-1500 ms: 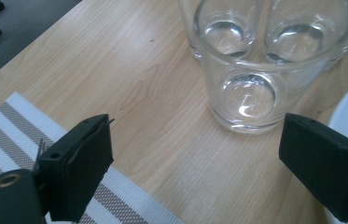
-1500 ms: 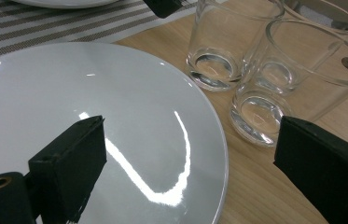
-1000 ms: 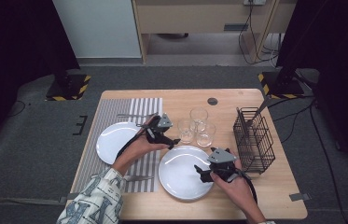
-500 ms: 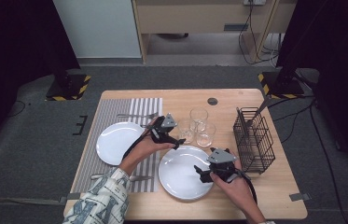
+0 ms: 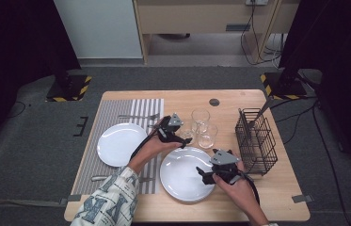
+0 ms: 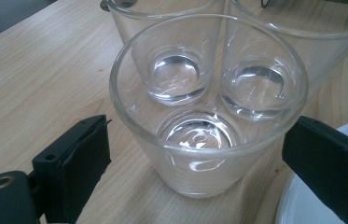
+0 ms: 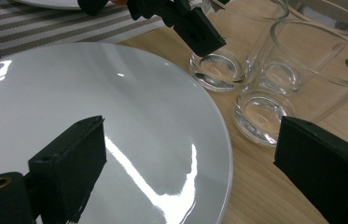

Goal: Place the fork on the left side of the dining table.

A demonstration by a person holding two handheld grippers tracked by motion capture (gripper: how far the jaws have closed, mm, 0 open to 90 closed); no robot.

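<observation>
Clear round glass between black jaws

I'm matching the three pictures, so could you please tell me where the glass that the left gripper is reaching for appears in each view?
High view: the glass stands mid-table at the tip of the left gripper, nearest of three glasses to the near plate.
Left gripper view: glass at centre, between the open jaws, untouched.
Right gripper view: glass at upper centre, beyond the plate's rim.
Shared landmark: the near plate.
</observation>
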